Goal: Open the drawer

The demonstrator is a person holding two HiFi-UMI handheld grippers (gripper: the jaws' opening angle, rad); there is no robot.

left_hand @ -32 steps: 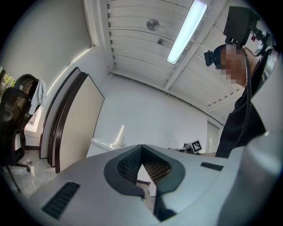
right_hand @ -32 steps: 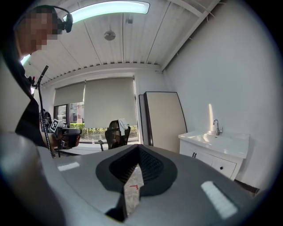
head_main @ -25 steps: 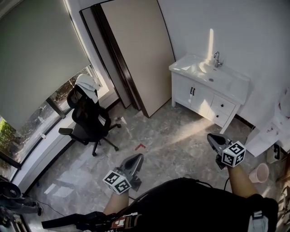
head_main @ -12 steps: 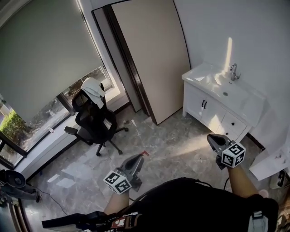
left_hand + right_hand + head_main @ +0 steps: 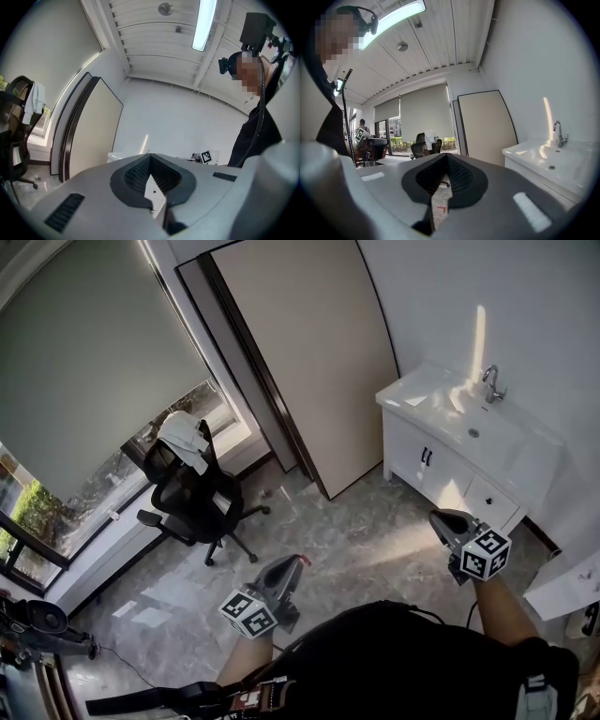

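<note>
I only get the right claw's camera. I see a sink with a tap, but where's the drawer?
Observer: The head view shows the drawer in the front of the white cabinet, beside two doors. It has one small dark knob.
Operator: Is my right claw touching it?
Observer: No. The right claw hangs in the air, apart from the cabinet.
Operator: What about the other claw?
Observer: The left claw is shut and empty, on the side nearer the black chair.
</note>
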